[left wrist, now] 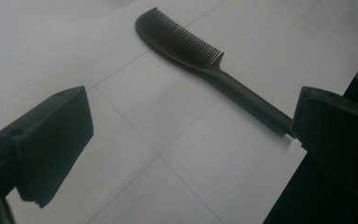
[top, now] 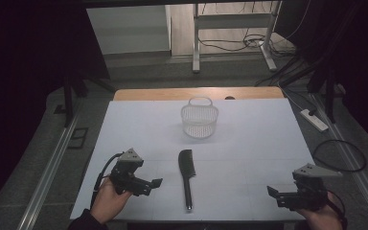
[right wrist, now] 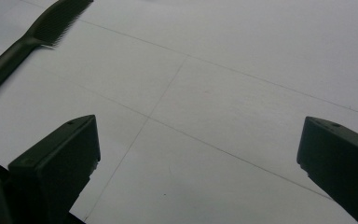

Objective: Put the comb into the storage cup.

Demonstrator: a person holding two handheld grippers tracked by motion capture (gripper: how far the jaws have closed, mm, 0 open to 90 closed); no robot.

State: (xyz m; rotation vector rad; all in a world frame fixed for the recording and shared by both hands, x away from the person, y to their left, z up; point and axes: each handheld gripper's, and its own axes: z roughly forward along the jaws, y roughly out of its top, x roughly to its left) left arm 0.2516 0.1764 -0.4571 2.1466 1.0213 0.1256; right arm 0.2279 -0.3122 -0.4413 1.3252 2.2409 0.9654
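A black comb (top: 187,175) lies flat near the table's front middle, teeth end away from me, handle toward the front edge. In the left gripper view the comb (left wrist: 200,56) runs diagonally ahead, its handle end passing behind the right jaw. My left gripper (top: 151,187) hovers open to the comb's left, pointing toward it. My right gripper (top: 275,194) is open at the front right, well away from the comb (right wrist: 32,37), which crosses the top left corner of the right gripper view. A white mesh basket (top: 200,119) stands empty at the table's far middle.
The white table sheet (top: 249,143) shows faint fold lines. A bare wooden strip (top: 196,93) runs along the far edge. Beyond it are desk legs, cables and a power strip (top: 314,120) on the floor. Dark curtains flank both sides.
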